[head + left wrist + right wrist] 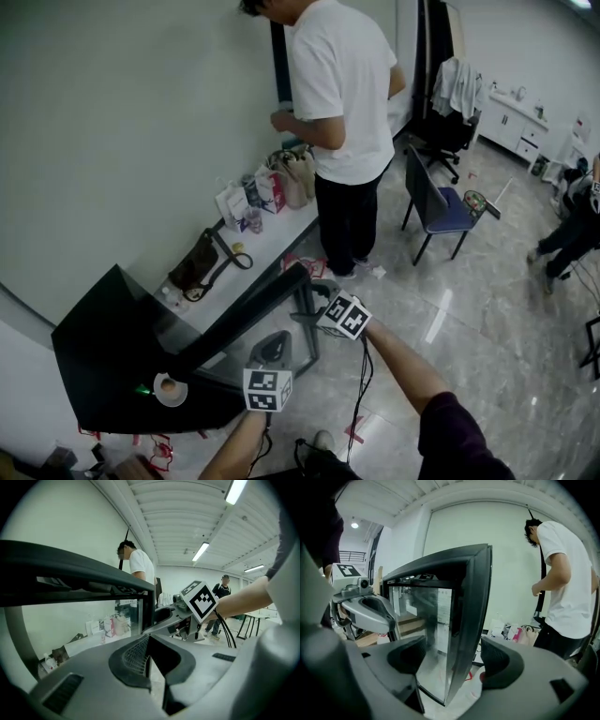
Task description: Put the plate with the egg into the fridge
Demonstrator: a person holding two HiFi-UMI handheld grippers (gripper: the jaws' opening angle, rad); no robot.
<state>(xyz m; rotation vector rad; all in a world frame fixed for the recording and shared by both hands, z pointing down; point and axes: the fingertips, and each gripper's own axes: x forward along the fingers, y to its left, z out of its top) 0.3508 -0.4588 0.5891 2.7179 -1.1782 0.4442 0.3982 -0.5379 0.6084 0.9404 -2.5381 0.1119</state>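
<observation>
The black fridge [103, 352] stands at the lower left with its glass door [246, 314] swung out. A white plate with the brown egg [170, 389] rests on the fridge's dark top near the front, beside a small green light. My right gripper [309, 286] is open, and the door's free edge [464, 620] stands between its jaws [457, 660] without either pad pressing on it. My left gripper [271, 342] is shut and holds nothing. It hovers just below the door, a little right of the plate. Its closed jaws [147, 660] point toward the right gripper [166, 617].
A person in a white T-shirt [342, 103] stands at a long white table [267, 239] that carries bags and a dark handbag [195, 264]. A blue chair [436, 206] stands on the shiny tiled floor to the right. Another person [572, 234] is at the far right.
</observation>
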